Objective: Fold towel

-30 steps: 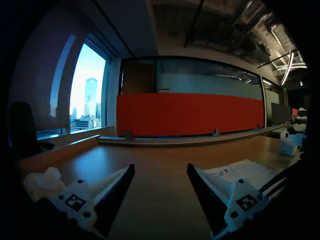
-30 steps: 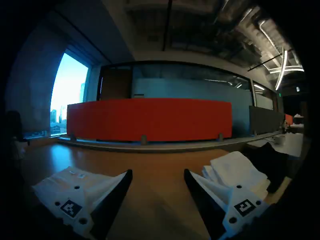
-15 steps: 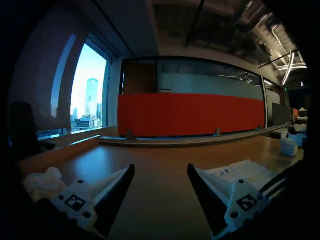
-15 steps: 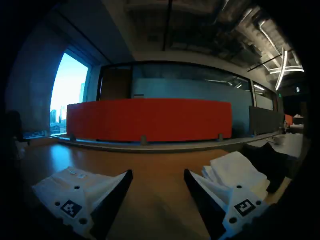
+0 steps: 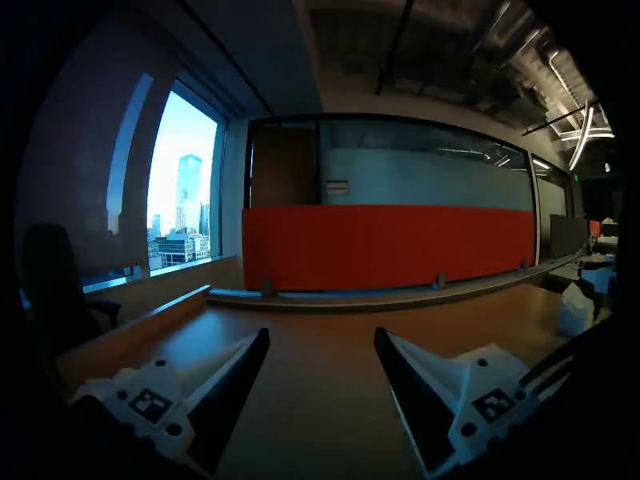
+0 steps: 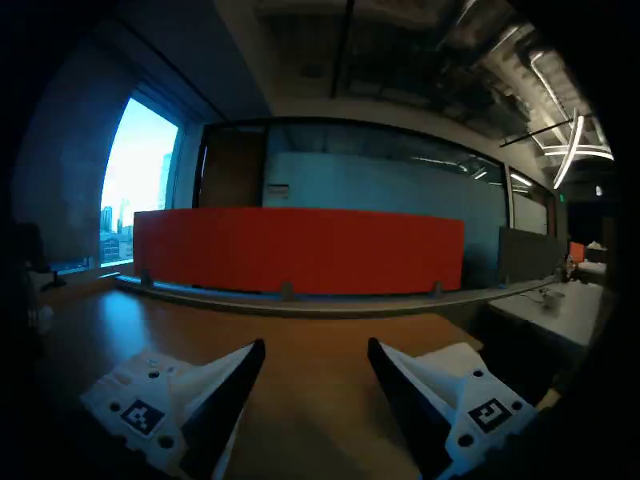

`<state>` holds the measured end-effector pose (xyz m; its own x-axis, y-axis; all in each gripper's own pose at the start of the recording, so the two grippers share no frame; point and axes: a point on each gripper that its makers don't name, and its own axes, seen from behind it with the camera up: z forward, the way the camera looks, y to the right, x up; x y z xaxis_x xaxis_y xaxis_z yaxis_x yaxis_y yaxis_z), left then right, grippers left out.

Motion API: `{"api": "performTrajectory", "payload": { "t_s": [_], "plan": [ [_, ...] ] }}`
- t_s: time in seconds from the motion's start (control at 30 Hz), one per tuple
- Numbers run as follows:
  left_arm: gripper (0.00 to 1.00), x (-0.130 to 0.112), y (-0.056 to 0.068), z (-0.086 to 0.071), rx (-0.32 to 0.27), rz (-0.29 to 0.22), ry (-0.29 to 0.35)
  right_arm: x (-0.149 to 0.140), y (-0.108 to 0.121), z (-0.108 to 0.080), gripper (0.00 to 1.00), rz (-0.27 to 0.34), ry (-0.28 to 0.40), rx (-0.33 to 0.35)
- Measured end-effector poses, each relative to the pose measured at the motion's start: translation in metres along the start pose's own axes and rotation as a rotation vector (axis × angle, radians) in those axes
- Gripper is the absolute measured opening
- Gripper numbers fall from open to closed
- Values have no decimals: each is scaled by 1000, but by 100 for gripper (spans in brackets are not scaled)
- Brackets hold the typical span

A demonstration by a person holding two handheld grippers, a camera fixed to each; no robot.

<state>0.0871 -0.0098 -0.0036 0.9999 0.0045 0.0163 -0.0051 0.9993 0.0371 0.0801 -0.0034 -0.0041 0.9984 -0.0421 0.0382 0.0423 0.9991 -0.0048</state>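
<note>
In the left gripper view, below the right end of the red partition (image 5: 388, 246), a white shape (image 5: 494, 353) peeks over a finger of the left gripper (image 5: 320, 330), mostly covered and not identifiable. Farther right, a small white object (image 5: 573, 307) is dim and cut by the edge. Left of the partition, a dark chair (image 5: 46, 276) is lost in shadow. In the right gripper view, below the partition's right end, a pale mass (image 6: 448, 358) blends with a finger of the right gripper (image 6: 315, 342); items on a pale desk (image 6: 552, 308) are too small to tell.
</note>
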Motion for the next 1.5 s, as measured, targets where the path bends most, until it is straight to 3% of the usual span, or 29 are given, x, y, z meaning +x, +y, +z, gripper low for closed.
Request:
{"api": "performTrajectory", "payload": {
  "t_s": [0.37,0.9,1.13,1.5],
  "plan": [
    [97,76,6,1,-11,-7,5,83,0,-2,100,-1,22,-5],
    [97,115,12,-5,-48,9,-44,128,3,-7,99,14,-2,-4],
    [97,119,26,-10,-123,32,-86,139,-10,-13,99,-11,-29,60],
    [97,108,68,-24,-327,61,-175,131,-55,-29,100,-108,-114,270]
  ]
}}
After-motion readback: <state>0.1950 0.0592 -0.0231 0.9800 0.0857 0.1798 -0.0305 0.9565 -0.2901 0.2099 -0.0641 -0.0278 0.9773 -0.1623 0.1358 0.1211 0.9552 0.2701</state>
